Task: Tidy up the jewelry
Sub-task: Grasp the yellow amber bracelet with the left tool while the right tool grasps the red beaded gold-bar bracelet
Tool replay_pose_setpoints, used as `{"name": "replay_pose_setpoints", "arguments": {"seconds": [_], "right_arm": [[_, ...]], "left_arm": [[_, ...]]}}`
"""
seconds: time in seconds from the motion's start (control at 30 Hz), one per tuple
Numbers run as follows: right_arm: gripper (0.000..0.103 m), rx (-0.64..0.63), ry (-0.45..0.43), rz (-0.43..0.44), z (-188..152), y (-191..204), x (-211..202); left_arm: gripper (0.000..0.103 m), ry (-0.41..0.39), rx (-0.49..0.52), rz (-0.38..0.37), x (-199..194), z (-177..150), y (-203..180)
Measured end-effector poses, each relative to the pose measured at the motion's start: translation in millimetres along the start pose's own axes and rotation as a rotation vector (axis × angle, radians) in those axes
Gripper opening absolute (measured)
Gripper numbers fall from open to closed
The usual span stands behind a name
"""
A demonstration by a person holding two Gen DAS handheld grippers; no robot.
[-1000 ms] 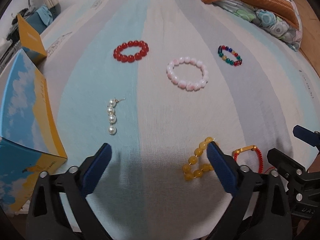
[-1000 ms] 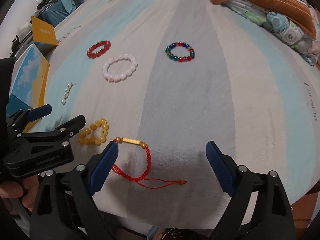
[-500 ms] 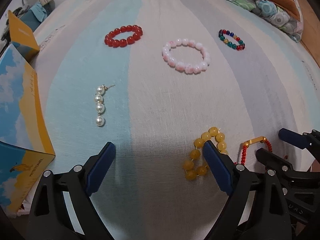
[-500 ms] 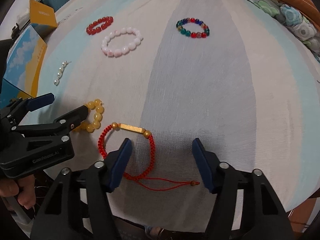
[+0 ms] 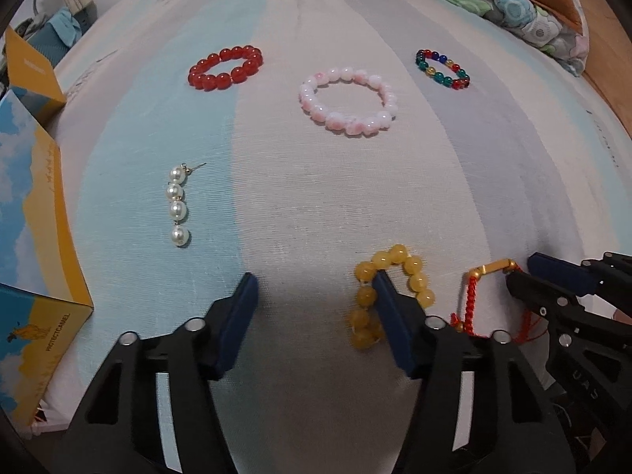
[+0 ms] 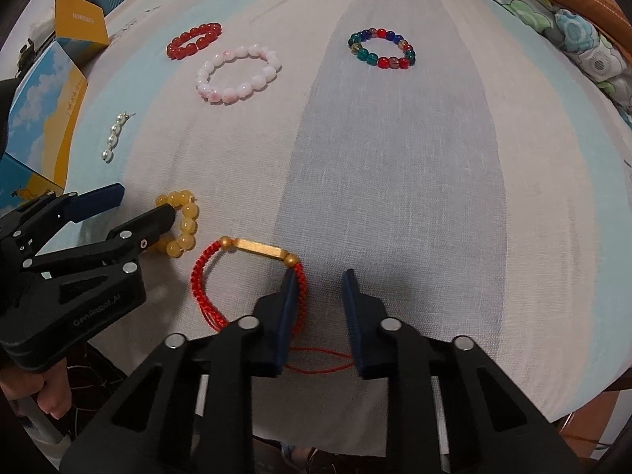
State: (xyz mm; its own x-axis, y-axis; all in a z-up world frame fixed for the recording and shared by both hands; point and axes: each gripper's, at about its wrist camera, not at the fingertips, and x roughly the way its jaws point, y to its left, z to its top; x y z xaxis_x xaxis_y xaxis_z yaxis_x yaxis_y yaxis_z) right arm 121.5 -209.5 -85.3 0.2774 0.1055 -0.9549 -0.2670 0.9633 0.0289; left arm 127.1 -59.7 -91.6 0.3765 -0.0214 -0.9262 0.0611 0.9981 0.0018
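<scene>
Red cord bracelet (image 6: pixel 252 272): we found it lying flat on the bed sheet (image 6: pixel 395 181), close to the near edge, its gold bar (image 6: pixel 258 248) on the far side and its loose cord ends trailing toward us.
Right tongs (image 6: pixel 318 276): we saw them low over the sheet, their fingers parted with a narrow gap. The left finger (image 6: pixel 290 288) sat on the bracelet's right side; the right finger stood outside the loop on bare sheet. Nothing was gripped.
Yellow bead bracelet (image 5: pixel 389 288): we saw it bunched on the sheet just left of the red cord bracelet.
Left tongs (image 5: pixel 314 290): their fingers stood wide apart. The right finger (image 5: pixel 385 296) lay across the yellow beads and the left finger over bare sheet. We could not tell whether the finger touched the beads.
Pearl piece (image 5: pixel 177 205): four pearls in a line, farther out to the left, on a pale blue stripe.
Pink bracelet (image 5: pixel 347 100): an open ring near the middle of the bed.
Red bead bracelet (image 5: pixel 225 67): beyond and left of the pink one.
Multicolour bracelet (image 6: pixel 381 48): well apart to the right, on a grey stripe.
Box (image 5: pixel 35 213): blue and yellow, at the left edge of the bed.
Bedding (image 5: pixel 513 4): orange and floral, heaped at the far right corner.
</scene>
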Motion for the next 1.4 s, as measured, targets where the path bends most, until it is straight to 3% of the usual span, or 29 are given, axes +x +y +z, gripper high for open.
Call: {"name": "replay_pose_setpoints", "arguments": {"seconds": [0.3,0.77,1.4], "right_arm": [[0.003,-0.001,0.013,-0.008,-0.1,0.2,-0.2],[0.003,0.011,-0.027,-0.01,3.0,2.5,-12.3],[0.003,0.008,-0.224,-0.056,11.2,10.4,-56.4]], "left_arm": [[0.009,-0.001,-0.004,-0.009,-7.3,-4.4,1.2],[0.009,-0.053,-0.004,-0.014,-24.6,-1.3,4.7],[0.009,-0.171,-0.016,-0.033,-68.4,2.5,13.3]]}}
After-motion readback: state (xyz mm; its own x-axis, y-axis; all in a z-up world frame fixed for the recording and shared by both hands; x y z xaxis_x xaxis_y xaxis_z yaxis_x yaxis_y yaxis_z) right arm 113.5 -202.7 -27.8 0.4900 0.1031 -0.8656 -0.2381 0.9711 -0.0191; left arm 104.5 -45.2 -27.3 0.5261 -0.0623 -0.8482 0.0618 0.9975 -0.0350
